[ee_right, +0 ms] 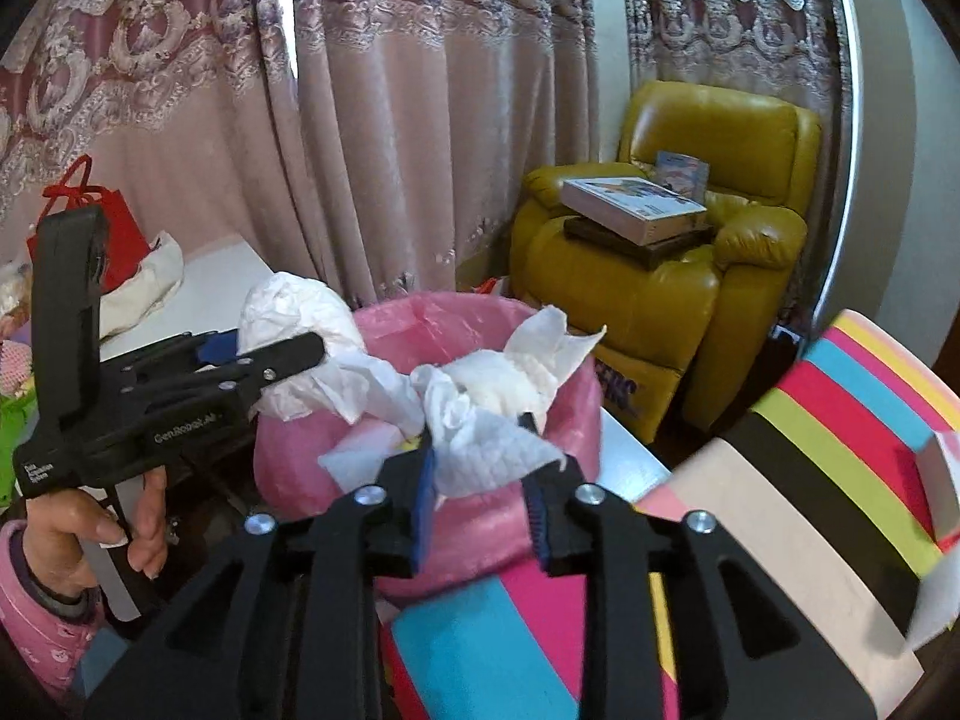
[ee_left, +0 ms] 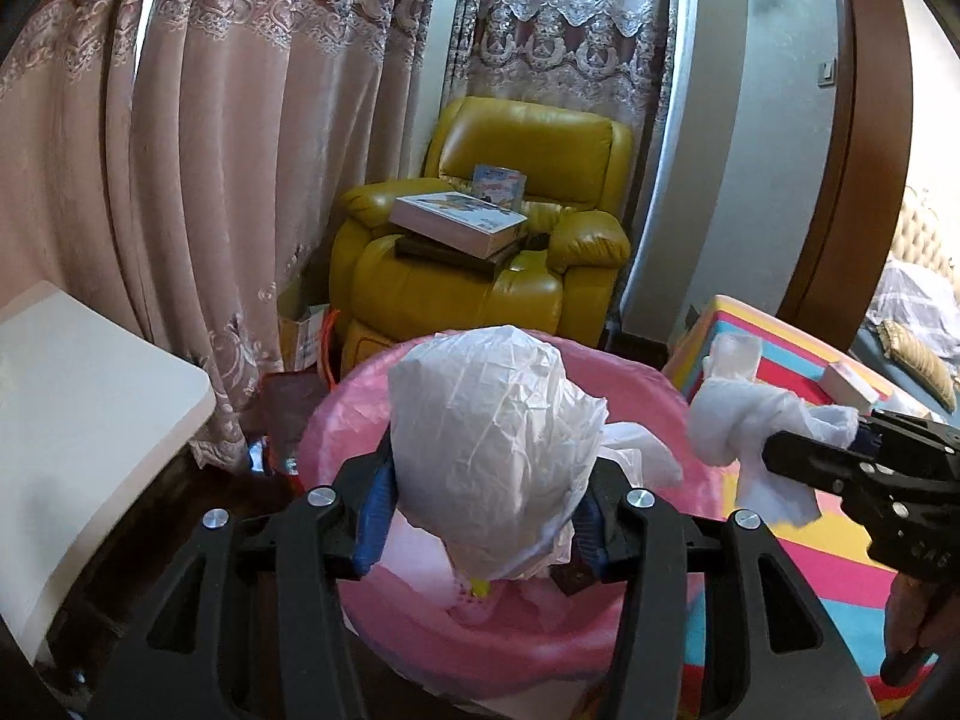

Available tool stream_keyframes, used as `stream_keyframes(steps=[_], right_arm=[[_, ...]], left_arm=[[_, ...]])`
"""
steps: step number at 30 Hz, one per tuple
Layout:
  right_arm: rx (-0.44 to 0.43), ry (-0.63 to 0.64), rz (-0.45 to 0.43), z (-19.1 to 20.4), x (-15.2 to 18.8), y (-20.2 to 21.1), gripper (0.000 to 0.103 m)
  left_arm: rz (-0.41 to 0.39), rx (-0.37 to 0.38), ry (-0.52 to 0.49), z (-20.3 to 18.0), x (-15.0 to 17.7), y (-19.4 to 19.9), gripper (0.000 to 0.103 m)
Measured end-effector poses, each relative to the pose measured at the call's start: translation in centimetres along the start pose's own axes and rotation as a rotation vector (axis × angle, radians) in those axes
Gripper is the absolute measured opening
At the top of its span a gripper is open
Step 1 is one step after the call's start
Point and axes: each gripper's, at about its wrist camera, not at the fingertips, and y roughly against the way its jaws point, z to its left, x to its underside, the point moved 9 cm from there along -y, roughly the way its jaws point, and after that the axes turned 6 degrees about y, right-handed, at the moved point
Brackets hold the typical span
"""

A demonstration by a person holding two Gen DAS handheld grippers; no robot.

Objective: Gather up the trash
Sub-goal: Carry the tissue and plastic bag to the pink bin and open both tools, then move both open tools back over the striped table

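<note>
A bin lined with a pink bag [ee_left: 636, 384] [ee_right: 558, 420] stands on the floor and holds some trash. My left gripper [ee_left: 486, 516] is shut on a crumpled white paper wad [ee_left: 486, 444] and holds it over the bin; it also shows in the right wrist view [ee_right: 288, 306]. My right gripper [ee_right: 480, 474] is shut on a crumpled white tissue [ee_right: 480, 432] above the bin's near rim; it also shows in the left wrist view [ee_left: 738, 420].
A striped colourful mat [ee_left: 840, 564] [ee_right: 840, 420] lies to the right of the bin with a small box [ee_left: 849, 387] and more tissue [ee_right: 936, 606] on it. A white table [ee_left: 72, 420] stands at the left. A yellow armchair [ee_left: 480, 276] with boxes stands behind, before curtains.
</note>
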Motion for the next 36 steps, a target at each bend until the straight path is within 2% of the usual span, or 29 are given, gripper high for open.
stream_keyframes(steps=[1,2,3,4,9,13,16,20,24,29,32,34,36], right_arm=[[-0.001,0.005,0.0,0.0,-0.2,-0.2,0.045],[0.006,0.002,-0.004,-0.2,-0.4,-0.2,0.056],[0.012,-0.013,-0.021,-0.5,-0.6,0.2,0.061],[0.003,-0.03,-0.037,-0.7,-0.6,0.7,0.061],[0.047,-0.023,-0.084,-2.3,0.8,4.6,0.064],[0.096,-0.053,-0.11,-4.7,3.1,8.4,0.069],[0.157,-0.088,-0.109,-7.4,5.4,11.4,0.071],[0.257,-0.157,-0.094,-12.0,9.5,15.4,0.072],[0.372,-0.28,-0.087,-17.9,14.2,20.3,0.072],[0.519,-0.394,-0.076,-24.1,19.8,26.3,0.073],[0.591,-0.432,-0.067,-26.8,22.5,29.5,0.073],[0.642,-0.467,-0.065,-28.8,24.4,31.6,0.078],[0.676,-0.499,-0.058,-30.3,26.0,33.0,0.079]], left_arm=[[-0.004,-0.018,0.003,0.3,-0.1,-0.1,0.061],[-0.014,-0.04,0.016,0.8,-0.4,-0.3,0.074],[-0.029,-0.051,0.03,1.2,-0.7,-0.2,0.079],[-0.054,-0.06,0.041,1.5,-0.9,0.2,0.083],[-0.099,-0.099,0.021,1.3,-1.0,1.6,0.091],[-0.098,-0.078,0.003,-1.2,0.0,2.9,0.093],[-0.082,-0.005,-0.021,-4.8,1.4,3.2,0.093],[-0.039,0.104,-0.113,-12.2,3.5,2.5,0.093],[0.02,0.224,-0.207,-20.4,6.5,1.8,0.093],[0.057,0.326,-0.308,-29.3,9.9,1.3,0.093],[0.093,0.378,-0.339,-33.6,11.4,0.7,0.093],[0.122,0.406,-0.351,-36.3,12.4,0.1,0.093],[0.144,0.423,-0.354,-38.1,13.1,-0.5,0.093]])
